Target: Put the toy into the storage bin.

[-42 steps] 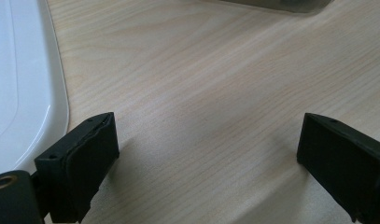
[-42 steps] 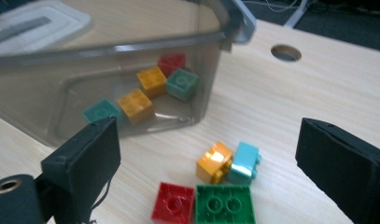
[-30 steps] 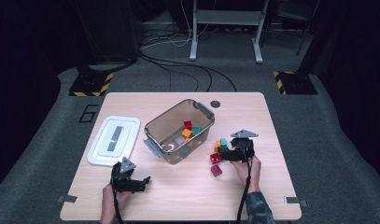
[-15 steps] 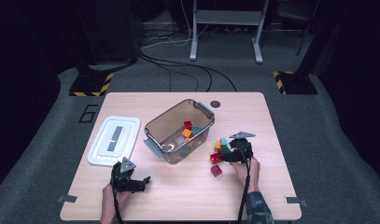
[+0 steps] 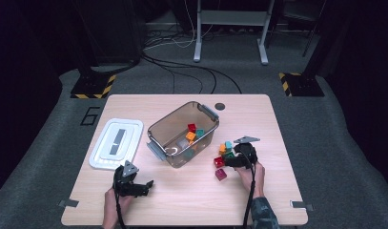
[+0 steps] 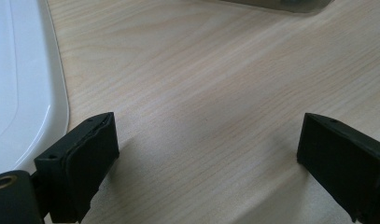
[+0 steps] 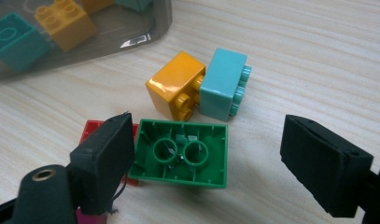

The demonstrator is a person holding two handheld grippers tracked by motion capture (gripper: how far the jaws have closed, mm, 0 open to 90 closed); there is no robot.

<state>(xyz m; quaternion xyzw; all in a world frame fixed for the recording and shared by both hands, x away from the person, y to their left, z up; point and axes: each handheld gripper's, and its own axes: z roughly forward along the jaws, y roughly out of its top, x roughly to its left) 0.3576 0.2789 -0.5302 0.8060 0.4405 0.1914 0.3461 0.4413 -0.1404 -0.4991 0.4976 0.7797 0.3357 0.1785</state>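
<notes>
R gripper (image 7: 206, 163) open astride my green brick (image 7: 182, 154), no grip yet; some bricks binned, several left on table.

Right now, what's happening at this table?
A person is moving toy bricks into the clear bin. The right gripper straddles a green brick lying underside up, one of its fingers against it, the other apart. The left gripper rests open near the white lid. Some bricks are already in the bin.
</notes>
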